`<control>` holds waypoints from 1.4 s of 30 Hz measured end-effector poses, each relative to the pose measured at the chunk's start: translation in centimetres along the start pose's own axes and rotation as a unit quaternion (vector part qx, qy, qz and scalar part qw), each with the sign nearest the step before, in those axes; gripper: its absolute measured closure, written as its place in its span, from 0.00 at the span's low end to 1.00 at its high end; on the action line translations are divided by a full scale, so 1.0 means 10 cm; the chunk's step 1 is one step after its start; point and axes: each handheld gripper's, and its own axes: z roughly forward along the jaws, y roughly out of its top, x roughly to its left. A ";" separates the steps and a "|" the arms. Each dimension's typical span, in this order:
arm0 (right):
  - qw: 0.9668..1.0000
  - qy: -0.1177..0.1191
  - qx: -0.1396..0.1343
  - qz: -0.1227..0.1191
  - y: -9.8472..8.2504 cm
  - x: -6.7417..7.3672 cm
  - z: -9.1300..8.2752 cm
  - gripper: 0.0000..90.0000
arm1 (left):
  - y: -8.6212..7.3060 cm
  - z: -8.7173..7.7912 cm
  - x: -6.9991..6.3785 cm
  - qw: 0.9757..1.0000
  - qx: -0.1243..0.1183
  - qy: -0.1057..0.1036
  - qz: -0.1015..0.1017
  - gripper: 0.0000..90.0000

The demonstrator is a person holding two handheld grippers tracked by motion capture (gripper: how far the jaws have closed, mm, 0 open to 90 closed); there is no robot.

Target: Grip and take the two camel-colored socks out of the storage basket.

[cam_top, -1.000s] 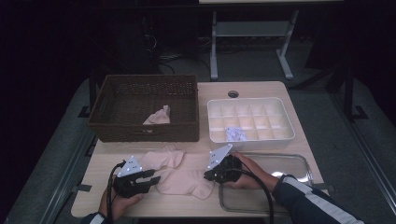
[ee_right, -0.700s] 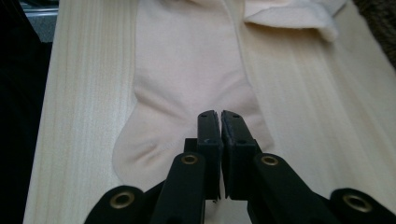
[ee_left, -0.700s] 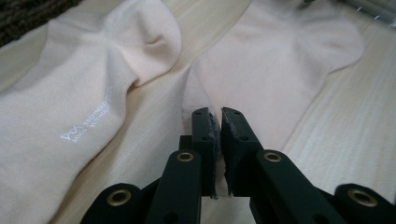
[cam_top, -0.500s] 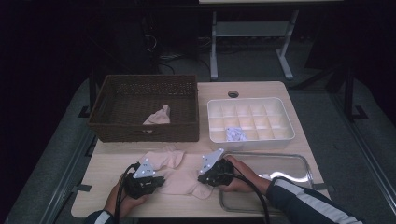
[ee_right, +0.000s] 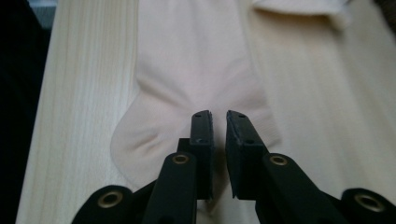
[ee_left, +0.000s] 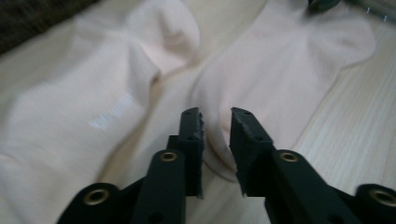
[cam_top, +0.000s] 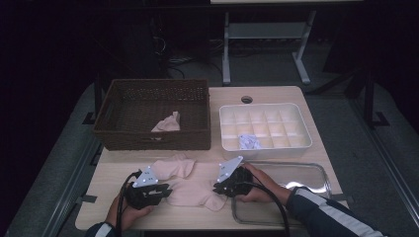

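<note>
Two pale socks (cam_top: pixel 190 180) lay at lower centre of the high view. The left gripper (ee_left: pixel 217 122) and right gripper (ee_right: pixel 217 122) had jaws slightly apart, just opening, over sock fabric, unclamped.

Soft matt knit cloth socks (cam_top: pixel 190 183) on pale wood-grain table (cam_top: pixel 276 94); beside them glossy metal tray (cam_top: pixel 316 175), woven wicker basket (cam_top: pixel 148 140).

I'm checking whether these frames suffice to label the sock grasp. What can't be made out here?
- Left gripper view: whether the pads pinch the sock; the jaws hide the contact.
- High view: the white item in the divided tray is too small to identify.
- High view: the basket wall cuts off its cloth.
</note>
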 end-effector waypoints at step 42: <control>0.997 -0.042 -0.046 0.049 0.06 -0.14 -0.07 0.91 | 0.51 0.14 0.35 0.999 -0.021 0.040 0.014 0.62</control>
